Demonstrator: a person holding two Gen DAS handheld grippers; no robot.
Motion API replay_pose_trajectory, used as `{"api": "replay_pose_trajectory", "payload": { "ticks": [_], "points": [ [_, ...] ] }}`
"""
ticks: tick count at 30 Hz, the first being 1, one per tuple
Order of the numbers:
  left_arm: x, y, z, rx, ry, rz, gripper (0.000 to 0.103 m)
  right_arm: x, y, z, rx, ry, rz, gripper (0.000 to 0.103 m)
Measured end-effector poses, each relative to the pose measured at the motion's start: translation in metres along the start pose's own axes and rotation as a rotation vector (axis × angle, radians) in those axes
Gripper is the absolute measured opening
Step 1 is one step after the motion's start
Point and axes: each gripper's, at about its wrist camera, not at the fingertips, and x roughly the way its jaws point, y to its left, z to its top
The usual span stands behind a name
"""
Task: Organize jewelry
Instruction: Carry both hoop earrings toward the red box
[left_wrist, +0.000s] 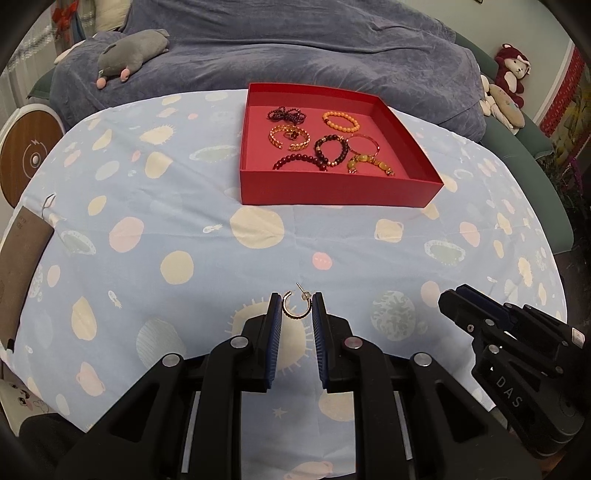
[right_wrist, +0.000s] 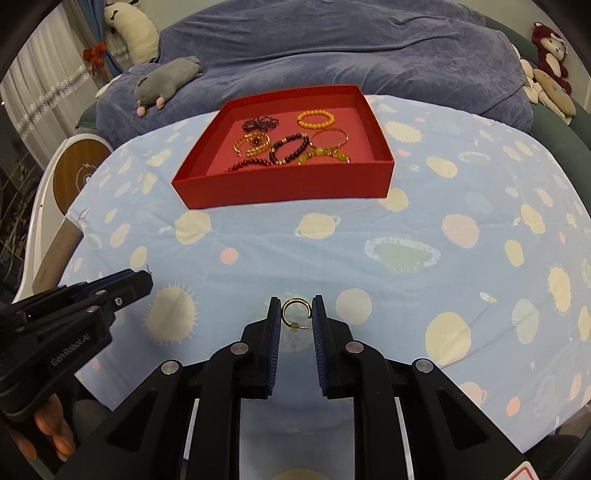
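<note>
Beyond your tabletop (left_wrist: 184, 229), draped in a pale blue planet-print cloth, a sofa (left_wrist: 295, 44) lies under a blue-grey blanket. White curtains (right_wrist: 40, 92) hang at far left, and soft toys (left_wrist: 511, 74) sit at right.

Both views sit just behind their own jaws, low over the table (left_wrist: 155, 206) and looking forward along the fingers, tilted slightly downward. The left wrist camera sees the red tray (left_wrist: 332, 188) ahead of its jaws and a little to the right; the right wrist camera sees the same red tray (right_wrist: 280, 188) ahead and a little to the left, so the two views angle toward each other. Each catches the other gripper at its frame edge: the right gripper (left_wrist: 448, 301) right of the left jaws, the left gripper (right_wrist: 146, 282) left of the right jaws. Both share the tray, the table and the blue-covered sofa (left_wrist: 332, 48) beyond.
</note>
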Motion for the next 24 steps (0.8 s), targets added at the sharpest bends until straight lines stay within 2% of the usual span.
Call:
{"api": "replay_pose_trajectory", "payload": {
  "ticks": [11, 17, 24],
  "points": [
    [-0.010, -0.019, 0.033, 0.029, -0.062, -0.022, 0.017, -0.015, 0.000, 0.033, -0.007, -0.066, 0.025, 0.016],
    [0.002, -0.028, 0.065, 0.044, -0.085, -0.034, 0.017, -0.005, -0.004, 0.069, -0.009, -0.097, 0.028, 0.016],
    [0.029, -0.031, 0.113, 0.053, -0.105, -0.030, 0.017, 0.024, -0.012, 0.119, -0.020, -0.118, 0.012, 0.016]
  ]
}}
